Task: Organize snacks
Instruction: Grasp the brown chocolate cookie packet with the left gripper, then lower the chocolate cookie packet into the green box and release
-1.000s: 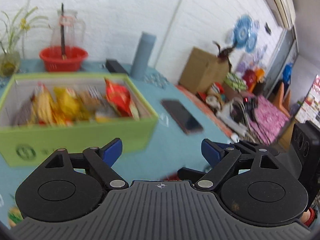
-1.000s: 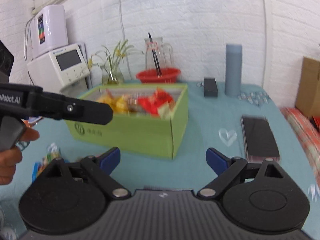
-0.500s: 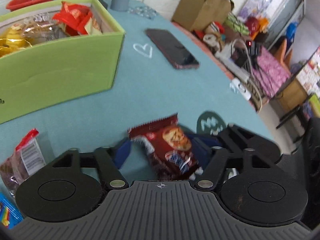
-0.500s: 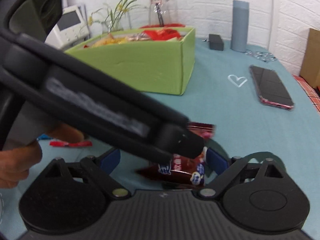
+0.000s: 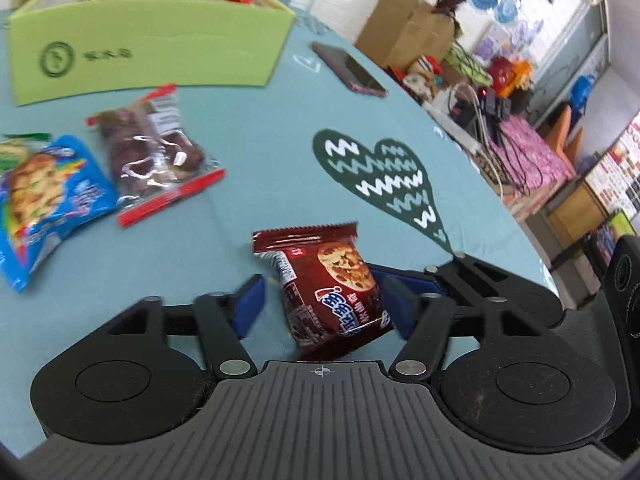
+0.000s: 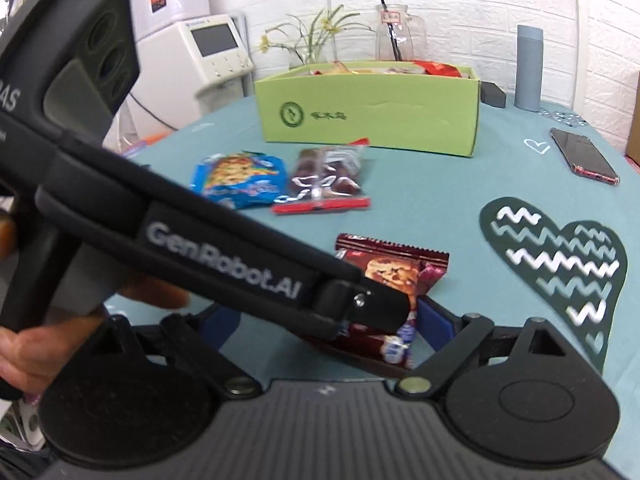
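Note:
A dark red cookie packet lies on the teal tablecloth between the open blue fingers of my left gripper, which straddles it low over the table. The same packet also lies between the open fingers of my right gripper, partly hidden by the left gripper's black body. A blue cookie packet and a clear packet of brown snacks lie further off to the left. The green box with several snacks stands behind them.
A phone lies right of the box, a dark heart mat right of the red packet. A grey bottle, a glass jug and a plant stand behind the box. The table edge runs along the right.
Both grippers have dropped from box height down to the table and now straddle the red cookie packet. The view has swung so the blue and clear packets show.

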The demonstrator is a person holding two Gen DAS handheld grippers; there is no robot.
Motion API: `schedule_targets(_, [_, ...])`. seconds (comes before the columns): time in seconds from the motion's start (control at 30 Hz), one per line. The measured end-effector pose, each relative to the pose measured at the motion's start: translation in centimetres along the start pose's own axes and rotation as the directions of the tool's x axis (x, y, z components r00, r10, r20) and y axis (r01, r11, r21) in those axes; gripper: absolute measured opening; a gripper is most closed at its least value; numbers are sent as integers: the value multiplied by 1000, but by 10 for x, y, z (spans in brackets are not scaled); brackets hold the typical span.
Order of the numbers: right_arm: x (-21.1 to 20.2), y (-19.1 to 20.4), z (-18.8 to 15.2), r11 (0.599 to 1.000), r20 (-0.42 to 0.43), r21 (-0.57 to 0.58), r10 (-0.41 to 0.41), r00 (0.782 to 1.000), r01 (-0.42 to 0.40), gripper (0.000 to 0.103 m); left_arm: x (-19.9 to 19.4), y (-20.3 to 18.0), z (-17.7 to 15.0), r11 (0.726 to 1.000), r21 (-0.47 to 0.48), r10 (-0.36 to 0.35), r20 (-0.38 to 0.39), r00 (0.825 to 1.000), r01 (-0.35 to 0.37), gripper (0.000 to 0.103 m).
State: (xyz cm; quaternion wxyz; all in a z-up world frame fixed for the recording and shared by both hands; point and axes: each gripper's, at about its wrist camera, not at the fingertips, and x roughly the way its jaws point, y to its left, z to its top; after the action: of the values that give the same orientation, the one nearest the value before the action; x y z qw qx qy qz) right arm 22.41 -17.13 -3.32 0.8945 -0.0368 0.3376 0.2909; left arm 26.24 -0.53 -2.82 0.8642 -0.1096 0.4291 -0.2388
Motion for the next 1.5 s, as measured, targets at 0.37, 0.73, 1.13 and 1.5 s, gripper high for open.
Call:
schedule_targets(0.37, [4, 1, 1, 997, 12, 36, -71, 997, 71, 68, 0, 1, 0, 1000, 8, -4, -1, 1000, 4, 21])
schedule_targets(0.73, [18, -25, 107, 990, 183, -101, -77, 980, 96, 77, -26, -2, 107, 998, 67, -2, 207, 978, -13, 22])
schedule_targets(1.13, [168, -87, 233, 986, 162, -165, 6, 987, 21, 77, 39, 93, 252, 992, -43, 129, 260, 957, -122, 16])
schedule_targets(1.5, [182, -101, 235, 996, 134, -80, 48, 990, -37, 92, 49, 113, 247, 985, -61, 171, 278, 945, -160, 58])
